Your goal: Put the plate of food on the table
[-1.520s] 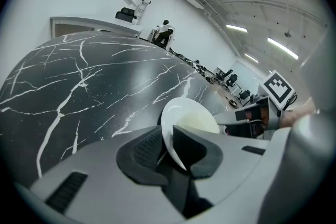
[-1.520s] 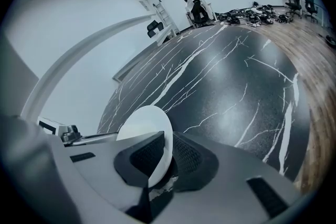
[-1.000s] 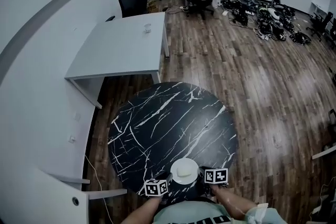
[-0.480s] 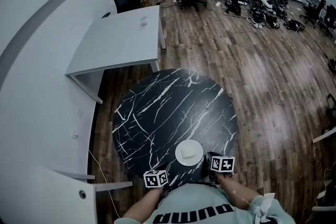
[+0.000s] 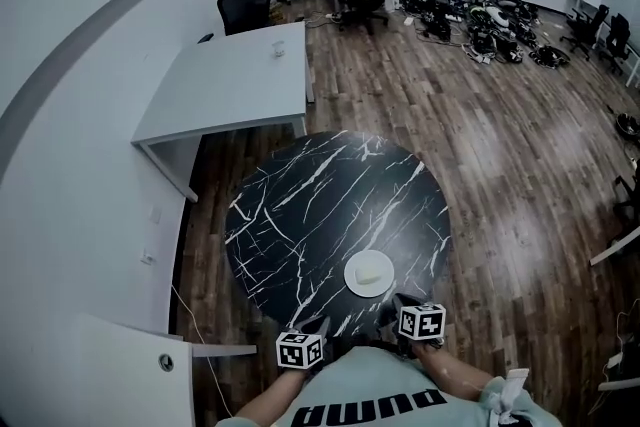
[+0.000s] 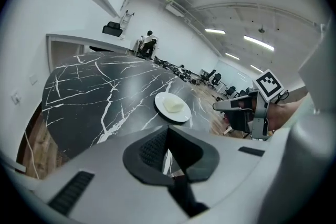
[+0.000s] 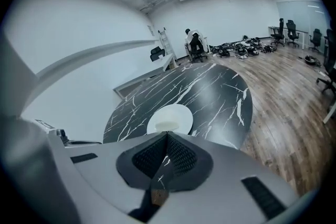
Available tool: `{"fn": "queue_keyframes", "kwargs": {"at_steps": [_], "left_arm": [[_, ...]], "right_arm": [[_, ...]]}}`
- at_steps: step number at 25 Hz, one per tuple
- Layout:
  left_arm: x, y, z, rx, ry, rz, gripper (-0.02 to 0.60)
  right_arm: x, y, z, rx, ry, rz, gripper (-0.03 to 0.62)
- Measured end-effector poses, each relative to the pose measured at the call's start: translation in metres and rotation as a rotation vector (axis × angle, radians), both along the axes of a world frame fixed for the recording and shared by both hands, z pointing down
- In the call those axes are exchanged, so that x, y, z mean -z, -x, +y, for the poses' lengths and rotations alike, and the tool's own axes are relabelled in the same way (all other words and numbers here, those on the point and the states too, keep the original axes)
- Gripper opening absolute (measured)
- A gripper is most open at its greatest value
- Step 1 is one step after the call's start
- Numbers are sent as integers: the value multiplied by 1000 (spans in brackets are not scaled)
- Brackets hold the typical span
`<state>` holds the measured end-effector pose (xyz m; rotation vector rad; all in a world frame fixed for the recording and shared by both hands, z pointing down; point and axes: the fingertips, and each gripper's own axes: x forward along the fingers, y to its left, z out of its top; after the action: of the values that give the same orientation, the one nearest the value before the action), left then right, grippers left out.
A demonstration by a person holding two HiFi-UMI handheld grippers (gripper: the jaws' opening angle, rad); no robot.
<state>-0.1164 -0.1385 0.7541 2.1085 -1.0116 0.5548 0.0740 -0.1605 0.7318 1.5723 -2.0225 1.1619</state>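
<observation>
Placement is judged done: the plate (image 5: pixel 369 273) is set on the table (image 5: pixel 300 215) just ahead of the just-clenched left gripper (image 6: pixel 167 134) and the clenched right gripper (image 7: pixel 167 138), both empty, so only withdrawal is called for.

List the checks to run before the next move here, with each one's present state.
1. Plate resting flat on the table: ok.
2. Plate fully inside the table's edge: ok, though near the person's side.
3. Food on the plate: ok.
4. Left gripper clear of the plate, jaws just closed on nothing: ok.
5. Right gripper clear of the plate, jaws together, empty: ok.
</observation>
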Motion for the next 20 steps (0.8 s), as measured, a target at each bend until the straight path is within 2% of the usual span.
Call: {"fn": "queue_keyframes", "kwargs": {"at_steps": [9,14,20], "left_arm": [[51,7,53,-58,-90,126,6],[65,-3,83,-95,-119,190,6],[84,-19,106,-140,-179,213,6]], "right_arm": [[52,39,71,-8,-97,60,11],[61,59,117,8,-103,97,11],[74,62,141,31,-134,126,11]]}}
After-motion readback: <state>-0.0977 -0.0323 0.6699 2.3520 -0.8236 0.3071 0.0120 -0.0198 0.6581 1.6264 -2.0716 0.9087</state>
